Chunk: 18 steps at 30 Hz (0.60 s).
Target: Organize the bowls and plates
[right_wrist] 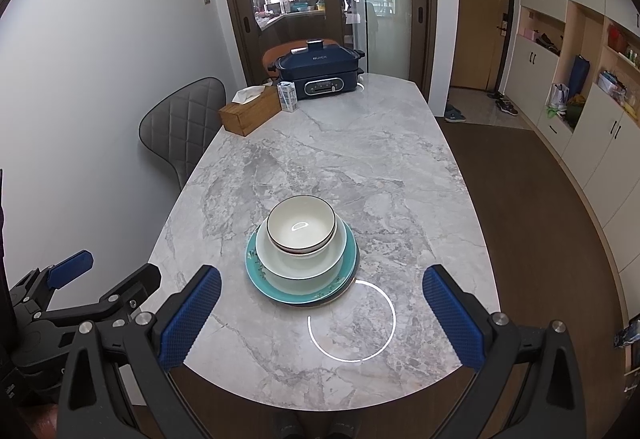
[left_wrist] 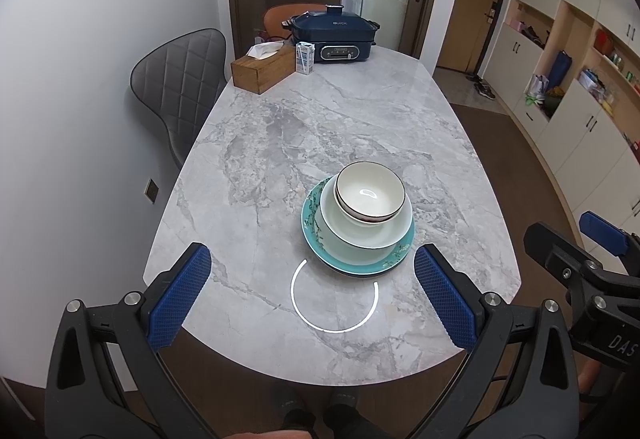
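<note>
A: Our left gripper (left_wrist: 312, 293) hangs wide and empty over the near table (left_wrist: 280, 143) edge.

B: Between us, the white bowl (right_wrist: 301, 225) tops the pale bowl (right_wrist: 300, 263) on the teal plate (right_wrist: 256, 275). Right gripper (right_wrist: 322, 317): wide, empty.

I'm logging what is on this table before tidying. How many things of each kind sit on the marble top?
Bowls: 2, a white bowl in a pale bowl
Plates: 1, teal plate
Tissue boxes: 1, wooden box
Cartons: 1, small carton
Cookers: 1, blue cooker
Total: 6
</note>
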{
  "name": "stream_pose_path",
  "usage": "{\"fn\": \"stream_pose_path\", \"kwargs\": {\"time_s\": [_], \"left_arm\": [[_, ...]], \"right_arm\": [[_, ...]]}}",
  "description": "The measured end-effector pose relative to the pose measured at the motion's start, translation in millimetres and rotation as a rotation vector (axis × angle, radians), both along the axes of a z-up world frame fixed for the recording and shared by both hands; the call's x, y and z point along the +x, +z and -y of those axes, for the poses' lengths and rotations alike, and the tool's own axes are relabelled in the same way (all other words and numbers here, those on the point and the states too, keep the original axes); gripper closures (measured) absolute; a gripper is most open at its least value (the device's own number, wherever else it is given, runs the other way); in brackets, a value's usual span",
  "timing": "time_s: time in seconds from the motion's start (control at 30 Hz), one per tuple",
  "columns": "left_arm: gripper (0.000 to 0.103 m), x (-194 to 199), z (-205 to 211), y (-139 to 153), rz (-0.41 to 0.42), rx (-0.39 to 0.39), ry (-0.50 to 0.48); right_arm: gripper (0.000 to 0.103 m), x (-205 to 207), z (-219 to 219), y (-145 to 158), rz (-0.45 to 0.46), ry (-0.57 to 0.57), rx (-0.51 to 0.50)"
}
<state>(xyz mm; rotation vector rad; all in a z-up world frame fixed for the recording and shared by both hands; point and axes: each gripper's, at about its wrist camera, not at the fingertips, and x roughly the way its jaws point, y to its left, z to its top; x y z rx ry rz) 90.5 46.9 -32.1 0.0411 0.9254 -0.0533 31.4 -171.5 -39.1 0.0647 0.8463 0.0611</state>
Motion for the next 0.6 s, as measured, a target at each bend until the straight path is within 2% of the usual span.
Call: {"fn": "stream_pose_path", "kwargs": {"time_s": [0.6], "left_arm": [[0.0,3.9,-10.3,2.4,0.011,-0.012,-0.013]], "right_arm": [[0.0,4.1,-0.6,-2.9,-0.004,0.004,0.004]]}}
